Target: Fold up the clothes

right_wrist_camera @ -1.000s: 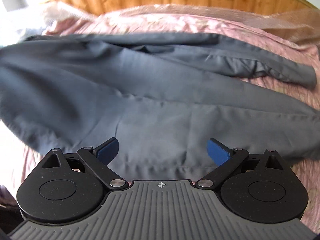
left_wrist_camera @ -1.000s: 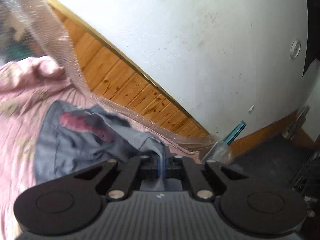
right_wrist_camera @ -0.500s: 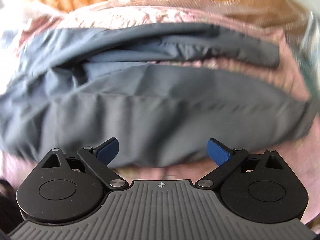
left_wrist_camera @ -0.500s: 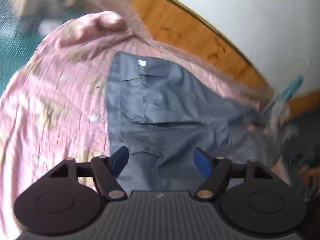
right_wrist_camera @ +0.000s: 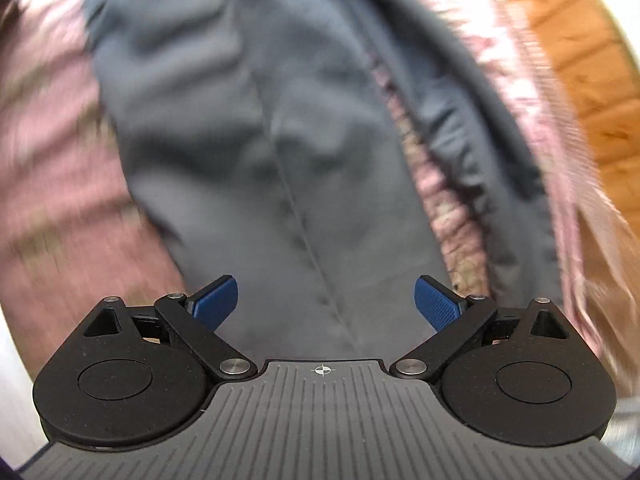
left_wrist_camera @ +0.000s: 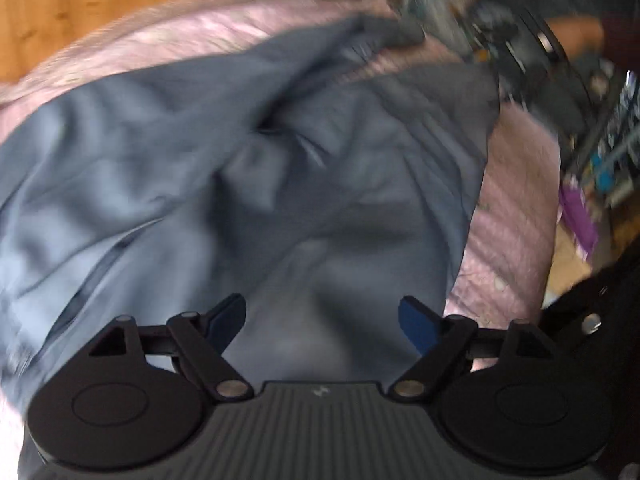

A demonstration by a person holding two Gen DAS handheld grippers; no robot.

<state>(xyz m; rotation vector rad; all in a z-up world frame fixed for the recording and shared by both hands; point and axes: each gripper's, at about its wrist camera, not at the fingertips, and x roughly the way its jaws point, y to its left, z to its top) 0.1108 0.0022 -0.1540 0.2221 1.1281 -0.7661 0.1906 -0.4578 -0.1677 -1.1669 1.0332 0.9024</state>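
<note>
Both tongs gaped empty: left gripper (left_wrist_camera: 322,318), jaws just opened, and right gripper (right_wrist_camera: 326,300) above grey trousers (left_wrist_camera: 248,168) lying rumpled on the pink bedspread (left_wrist_camera: 516,216). Risk: pinching bedspread with cloth, or one layer only. Left view alone showed floor clutter (left_wrist_camera: 600,160); right showed a seam.

I see a pink quilt (left_wrist_camera: 516,216) spread wide as the surface below, pale and faintly patterned. Beyond its far edge in the left view runs a wood panel wall (left_wrist_camera: 80,12), warm orange-brown with dark knots. The same boards (right_wrist_camera: 580,80) rise at the right of the right view. At the far right of the left view sits a clutter (left_wrist_camera: 608,152) of coloured items (too blurred to name). Daylight is soft and even.
</note>
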